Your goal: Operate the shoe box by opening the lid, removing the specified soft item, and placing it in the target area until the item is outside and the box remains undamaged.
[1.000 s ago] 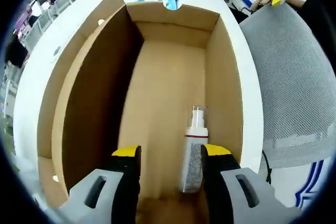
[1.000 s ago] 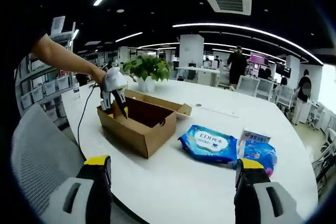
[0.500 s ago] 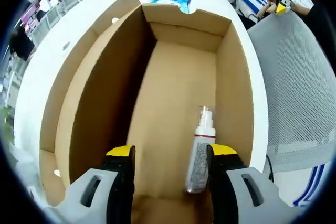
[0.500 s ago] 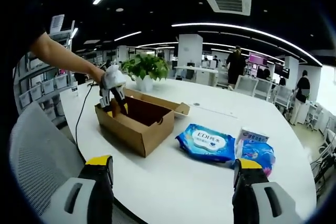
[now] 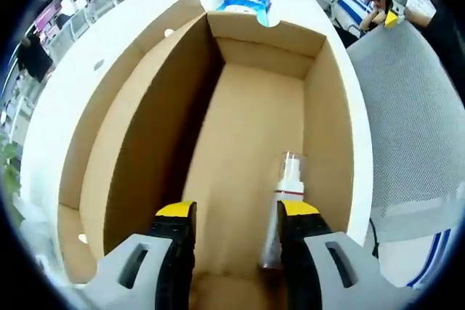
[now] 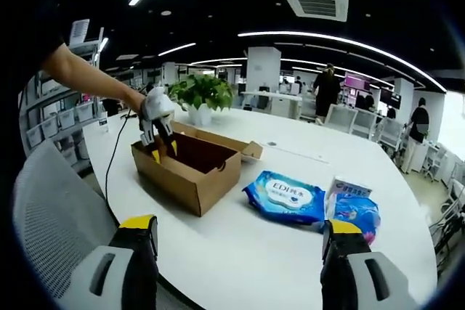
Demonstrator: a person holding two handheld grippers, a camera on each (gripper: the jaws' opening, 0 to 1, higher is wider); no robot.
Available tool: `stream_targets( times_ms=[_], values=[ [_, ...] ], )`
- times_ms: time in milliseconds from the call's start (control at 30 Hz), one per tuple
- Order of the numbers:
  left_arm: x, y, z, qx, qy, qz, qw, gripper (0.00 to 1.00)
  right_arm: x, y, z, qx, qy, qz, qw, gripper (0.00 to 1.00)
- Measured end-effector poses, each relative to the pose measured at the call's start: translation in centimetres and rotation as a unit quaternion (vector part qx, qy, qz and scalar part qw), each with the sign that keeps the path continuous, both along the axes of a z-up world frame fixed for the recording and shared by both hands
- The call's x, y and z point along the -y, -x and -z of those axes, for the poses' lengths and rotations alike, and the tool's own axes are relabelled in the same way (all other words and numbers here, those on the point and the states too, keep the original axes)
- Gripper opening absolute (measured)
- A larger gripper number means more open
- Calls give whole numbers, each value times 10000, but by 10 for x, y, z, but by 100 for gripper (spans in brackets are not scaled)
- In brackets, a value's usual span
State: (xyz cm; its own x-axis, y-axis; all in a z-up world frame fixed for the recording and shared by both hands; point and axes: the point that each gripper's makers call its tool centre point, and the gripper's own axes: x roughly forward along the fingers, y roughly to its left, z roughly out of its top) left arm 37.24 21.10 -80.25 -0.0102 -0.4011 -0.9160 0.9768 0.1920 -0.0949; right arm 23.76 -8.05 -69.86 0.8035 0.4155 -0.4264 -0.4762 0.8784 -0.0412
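this was an open-plan office: a long white desk [image 6: 290, 252] under strip ceiling lights [image 6: 330, 40] and an air-conditioning vent [image 6: 316, 3], grey mesh chairs [image 6: 51, 215], a potted plant [image 6: 200, 96], shelving with bins [image 6: 62, 117], and people [image 6: 327, 92] among further desks.

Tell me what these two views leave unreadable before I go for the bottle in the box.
- Spray bottle, left gripper view: base and label hidden behind the left hand-held gripper.
- Shoe box, right gripper view: interior blocked by its near wall.
- Blue packs, right gripper view: print too small to read.
- Right hand-held gripper: open, holding nothing.
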Motion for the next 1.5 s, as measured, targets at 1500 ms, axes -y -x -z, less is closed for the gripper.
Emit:
stream_targets(
  times_ms=[1500],
  values=[
    [-1, 5, 9, -114, -81, -24, 9999, 39, 4, -1, 1, -40, 35, 90, 9999, 91]
  ],
)
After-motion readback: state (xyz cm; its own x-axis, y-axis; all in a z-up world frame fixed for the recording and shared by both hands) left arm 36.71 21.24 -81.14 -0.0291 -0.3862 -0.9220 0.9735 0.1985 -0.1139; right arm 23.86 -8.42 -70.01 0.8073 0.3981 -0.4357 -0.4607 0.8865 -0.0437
